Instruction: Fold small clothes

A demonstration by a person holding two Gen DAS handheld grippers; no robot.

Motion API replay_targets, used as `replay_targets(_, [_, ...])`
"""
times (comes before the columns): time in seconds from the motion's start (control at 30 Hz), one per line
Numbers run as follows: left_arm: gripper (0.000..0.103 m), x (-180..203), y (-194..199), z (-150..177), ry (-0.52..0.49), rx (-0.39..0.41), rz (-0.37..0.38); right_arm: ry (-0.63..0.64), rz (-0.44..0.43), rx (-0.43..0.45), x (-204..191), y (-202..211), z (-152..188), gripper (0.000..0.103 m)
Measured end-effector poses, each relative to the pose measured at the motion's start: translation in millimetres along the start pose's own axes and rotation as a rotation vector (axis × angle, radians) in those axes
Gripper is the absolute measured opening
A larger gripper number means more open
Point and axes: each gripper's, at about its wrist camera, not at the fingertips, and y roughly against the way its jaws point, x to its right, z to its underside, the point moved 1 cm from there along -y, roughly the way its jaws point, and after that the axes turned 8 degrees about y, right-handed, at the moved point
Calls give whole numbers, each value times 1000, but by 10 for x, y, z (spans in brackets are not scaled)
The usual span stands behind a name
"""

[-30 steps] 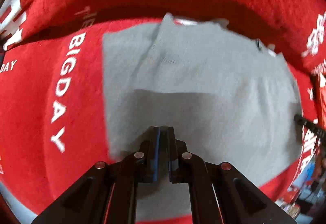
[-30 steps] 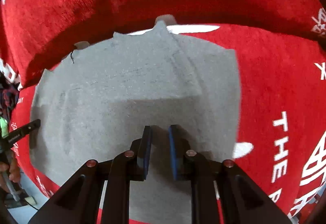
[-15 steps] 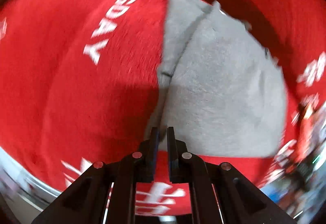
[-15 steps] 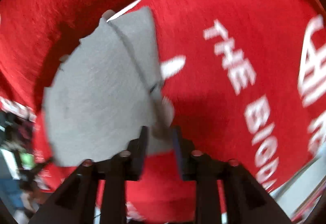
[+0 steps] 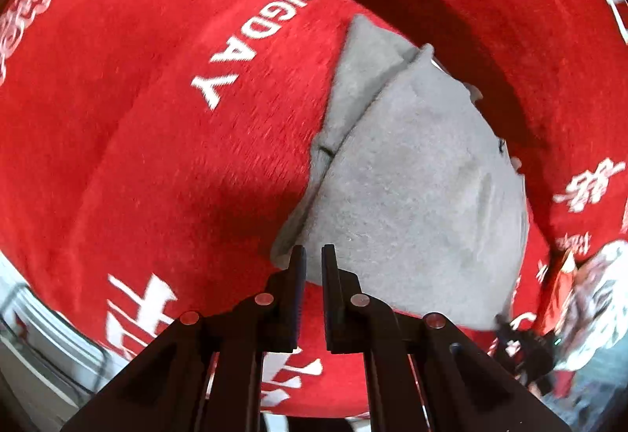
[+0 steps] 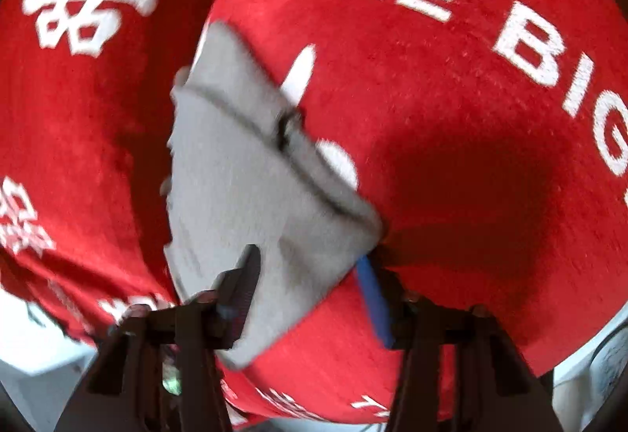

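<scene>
On the red cloth [image 5: 165, 141] with white lettering, which appears to cover a tabletop, the grey garment [image 5: 412, 188] is seen lying folded, with one layer lapped over another and a narrower strip left showing along its 10 o'clock side in the left wrist view.

A second ago both cameras were looking squarely down on the garment with the fingers over its middle. Since then both have been swung outward, so that the garment is now viewed from its two near corners.

The left hand-held gripper [image 5: 313, 263] is held at the corner nearest it, at about 6 o'clock of the garment. Its jaws are narrow, with only a slim gap between them, and no cloth can be seen inside the gap.

The right hand-held gripper [image 6: 310, 275] has been spread wide, where a second ago its gap was small. The garment's near corner [image 6: 298, 259] lies between the two fingers and over the left one. This view is blurred by motion, and no pinch on the cloth can be made out.

The change is judged to mean that the last fold has been laid down and that the near edge is being approached for a fresh grasp at both corners. A further fold, away from the cameras toward 12 o'clock, is judged to be the likely next step.
</scene>
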Motion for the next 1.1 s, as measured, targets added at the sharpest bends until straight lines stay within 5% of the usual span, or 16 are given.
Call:
replay_targets(0.17, [8,130,-58,-19,-61,6,14,208,118,-12,-270,62,-13,8])
replay_targets(0.3, [8,168,-397,27,-172,-5,-144,221,162,-40,-183,-53,-40,8])
replay_targets(0.37, [8,131,-452,25,-175,-9,-131,226,168,-45,-170,-52,-35,9])
replay_targets(0.7, [8,273,-63,84,-256,6,-219,383,327,-98,-357,253,166,11])
replay_targets(0.87, [8,499,153,290,-320,11,-266,511,337,-142,-693,375,450,11])
replay_targets(0.93, [53,549,222,340,-321,3,-263,554,326,-161,-858,374,584,11])
replay_targets(0.97, [102,585,276,372,-319,12,-279,572,320,-166,-930,369,644,11])
replay_targets(1.03, [102,670,394,432,-335,56,-304,598,312,-182,-1064,335,752,16])
replay_targets(1.1, [102,759,466,464,-355,56,-304,615,289,-194,-1183,322,852,32])
